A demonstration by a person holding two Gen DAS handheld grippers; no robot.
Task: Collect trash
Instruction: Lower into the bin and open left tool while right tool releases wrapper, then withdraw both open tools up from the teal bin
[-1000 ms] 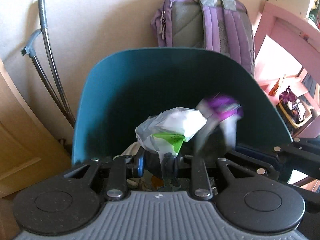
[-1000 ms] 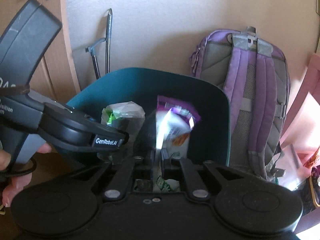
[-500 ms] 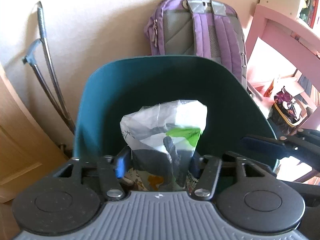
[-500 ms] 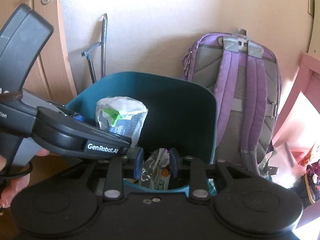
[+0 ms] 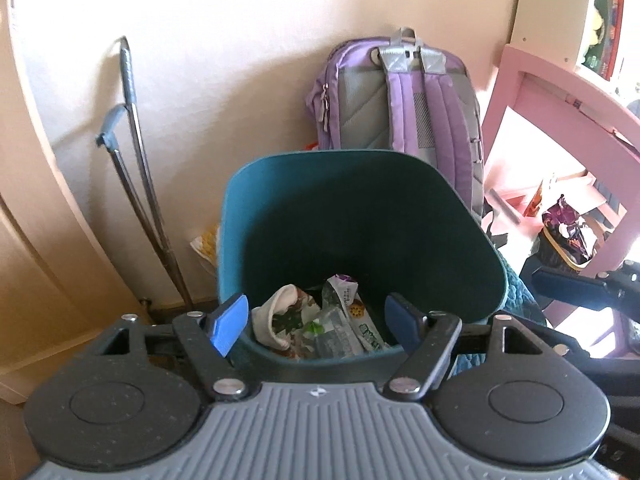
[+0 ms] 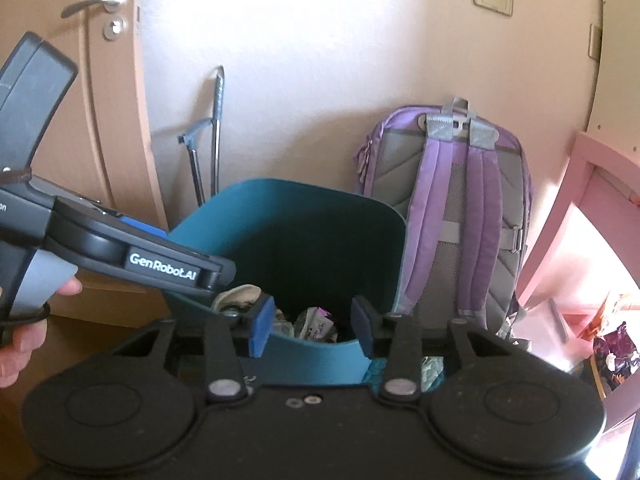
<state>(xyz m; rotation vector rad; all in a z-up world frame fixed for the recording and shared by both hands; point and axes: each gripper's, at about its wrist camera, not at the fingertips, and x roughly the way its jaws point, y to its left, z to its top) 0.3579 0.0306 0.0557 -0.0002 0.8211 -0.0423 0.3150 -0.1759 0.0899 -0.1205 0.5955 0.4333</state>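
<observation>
A teal trash bin (image 5: 360, 184) stands on the floor against the wall; it also shows in the right wrist view (image 6: 304, 208). Several wrappers and a white sock-like rag (image 5: 276, 312) lie at its bottom, among them a purple-and-white wrapper (image 5: 344, 292) and a clear green-printed bag (image 5: 332, 328). My left gripper (image 5: 316, 324) is open and empty just above the bin's near rim. My right gripper (image 6: 312, 328) is open and empty over the near rim too, to the right of the left gripper's body (image 6: 132, 256).
A purple backpack (image 5: 404, 96) leans on the wall behind the bin. A metal crutch (image 5: 136, 168) leans at the left by a wooden door (image 6: 92, 120). Pink furniture (image 5: 560, 120) stands at the right with a basket of dark items (image 5: 568, 236).
Both grippers opened and dropped their trash: the purple wrapper first, then the green-printed bag. Both now lie in the bin. Both grippers have pulled back and up.
</observation>
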